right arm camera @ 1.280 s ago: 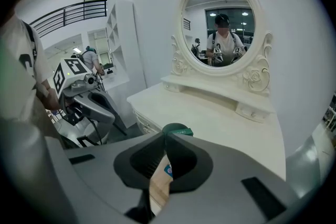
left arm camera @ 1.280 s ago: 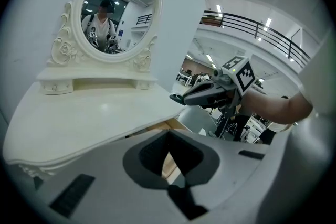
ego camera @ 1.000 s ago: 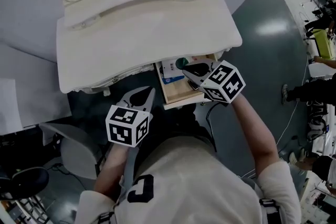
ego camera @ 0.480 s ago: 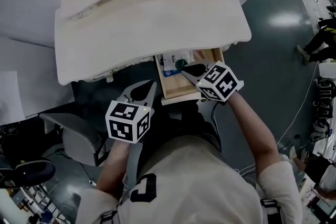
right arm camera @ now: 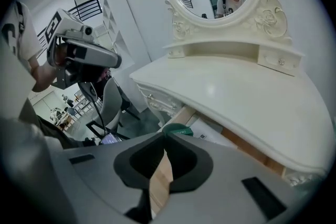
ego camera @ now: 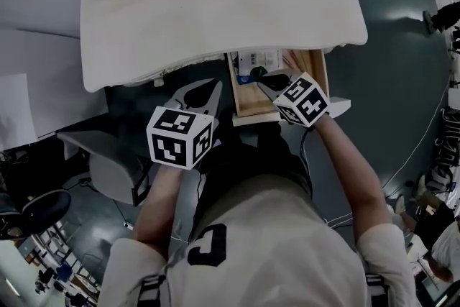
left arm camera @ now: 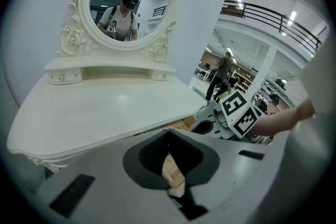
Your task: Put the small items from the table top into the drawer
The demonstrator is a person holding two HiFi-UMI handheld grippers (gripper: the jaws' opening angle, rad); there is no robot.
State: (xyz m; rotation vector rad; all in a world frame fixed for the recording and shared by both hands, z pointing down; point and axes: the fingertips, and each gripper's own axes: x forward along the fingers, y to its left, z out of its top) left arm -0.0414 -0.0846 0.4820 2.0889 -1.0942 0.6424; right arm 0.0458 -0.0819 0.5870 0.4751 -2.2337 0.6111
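Jaws of both grippers sat closed and empty, the right gripper [right arm camera: 165, 150] poised over the open drawer [ego camera: 246, 101], where a green item [ego camera: 259, 72] and white packet [ego camera: 253, 59] lay; the left gripper [left arm camera: 168, 134] pointed at the dressing table [ego camera: 215, 3]

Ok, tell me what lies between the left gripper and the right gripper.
In the head view, the left side wall of the pale wooden open drawer and a strip of its bare floor lie between the left gripper and right gripper.
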